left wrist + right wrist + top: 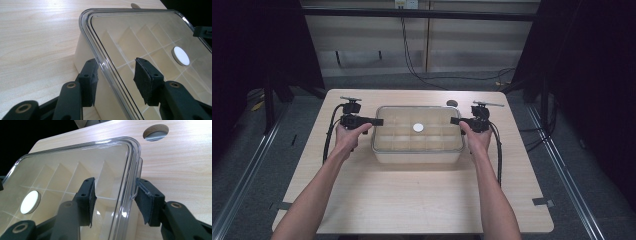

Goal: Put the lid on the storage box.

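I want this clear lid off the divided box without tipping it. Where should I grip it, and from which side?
Probably at the lid's two short ends, one gripper from each side, level with the table. Its rim overhangs the box there, giving the pads an edge to catch. The left gripper and right gripper already straddle those rims.

A pale wooden table (412,200) has a round hole (452,103) near its far edge; dark tape (543,202) marks its right edge. Behind it — black cables (412,60) trail down a light panelled wall (372,40) onto grey floor (242,165).
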